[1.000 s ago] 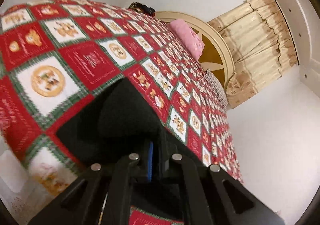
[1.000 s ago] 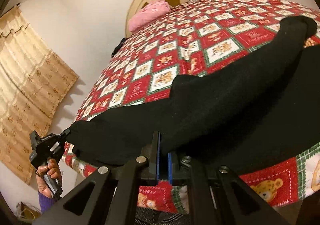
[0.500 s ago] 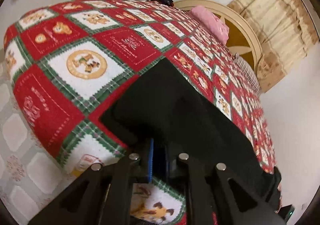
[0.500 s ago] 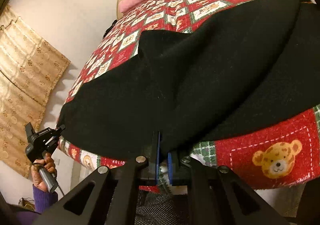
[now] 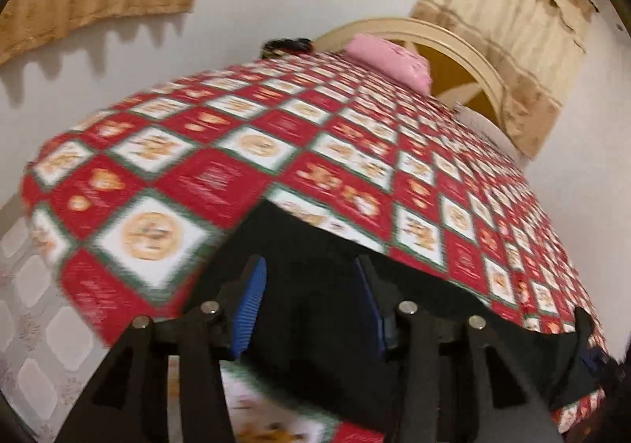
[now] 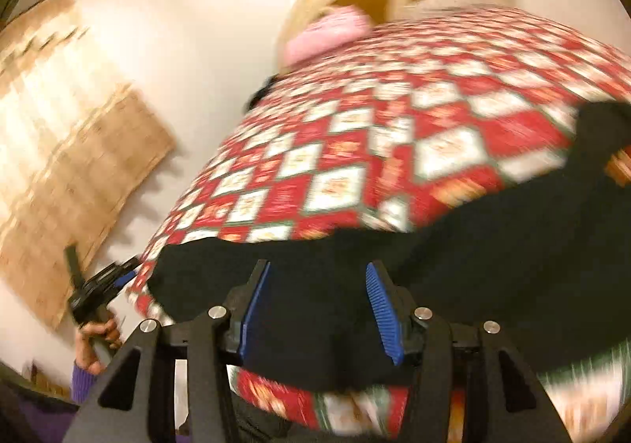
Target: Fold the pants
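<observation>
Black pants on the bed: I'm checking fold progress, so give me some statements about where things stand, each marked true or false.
1. The black pants lie on a red, white and green patterned blanket. True.
2. The left gripper is clamped shut on the pants. False: its jaws are opening, pads apart, fabric under them.
3. The right gripper has its blue pads apart. True; they are opening.
4. A pink pillow lies near the headboard. True.
5. The pants hang off the headboard. False: they lie near the foot edge.
</observation>
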Available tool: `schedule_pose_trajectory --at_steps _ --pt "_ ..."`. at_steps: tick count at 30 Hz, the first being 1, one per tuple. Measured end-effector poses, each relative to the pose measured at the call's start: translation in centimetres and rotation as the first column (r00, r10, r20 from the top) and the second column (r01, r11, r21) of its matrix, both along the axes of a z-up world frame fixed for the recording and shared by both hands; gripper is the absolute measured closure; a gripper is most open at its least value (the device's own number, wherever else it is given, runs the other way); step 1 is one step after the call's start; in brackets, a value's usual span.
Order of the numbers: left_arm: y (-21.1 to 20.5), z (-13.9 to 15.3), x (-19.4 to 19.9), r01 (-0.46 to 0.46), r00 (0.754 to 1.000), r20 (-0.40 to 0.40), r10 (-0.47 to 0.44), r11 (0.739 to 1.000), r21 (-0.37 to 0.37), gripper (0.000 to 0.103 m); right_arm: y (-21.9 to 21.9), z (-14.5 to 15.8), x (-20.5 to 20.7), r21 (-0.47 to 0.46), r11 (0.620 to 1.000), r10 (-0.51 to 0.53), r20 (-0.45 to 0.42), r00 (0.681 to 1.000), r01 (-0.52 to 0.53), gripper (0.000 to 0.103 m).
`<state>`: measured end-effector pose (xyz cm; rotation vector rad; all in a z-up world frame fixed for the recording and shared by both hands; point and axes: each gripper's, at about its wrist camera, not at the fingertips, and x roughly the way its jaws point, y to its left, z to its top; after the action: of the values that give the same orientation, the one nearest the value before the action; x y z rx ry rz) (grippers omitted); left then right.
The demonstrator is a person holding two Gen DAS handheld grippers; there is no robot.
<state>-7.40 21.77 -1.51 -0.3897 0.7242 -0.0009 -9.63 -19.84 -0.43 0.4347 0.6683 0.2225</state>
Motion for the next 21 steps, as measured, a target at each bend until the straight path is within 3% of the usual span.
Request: schedule_pose_trajectory --at_steps 3,7,15,18,21 --pt "-2.0 -1.3 0.9 0.033 0.999 -0.033 -0.033 0.999 -0.005 0.055 2.9 -0.6 6.0 -0.045 0.983 0.174 -0.042 0.984 -0.176 0.052" --pt "-3.1 -3.2 1.0 0.032 0.995 -0.099 -0.030 0.999 0.018 0.055 7.5 -3.1 13.2 -0.022 0.915 0.395 -0.146 0.907 -0.402 0.052" --pt "-2.0 -4.5 0.5 0.004 0.991 -0.132 -0.005 1.000 -0.003 0.060 11.6 -5.6 16.7 -0.084 0.804 0.546 -0.288 0.787 -0.589 0.052" --pt "-2.6 -4.5 0.5 0.006 0.991 -0.135 -0.002 1.000 0.027 0.060 12.0 -5.8 16.2 -0.059 0.758 0.600 -0.330 0.729 -0.650 0.052" --pt "-2.9 -4.6 0.4 0.013 0.991 -0.133 -0.005 0.998 0.057 0.060 12.3 -4.9 14.6 -0.014 0.708 0.668 -0.313 0.676 -0.706 0.052"
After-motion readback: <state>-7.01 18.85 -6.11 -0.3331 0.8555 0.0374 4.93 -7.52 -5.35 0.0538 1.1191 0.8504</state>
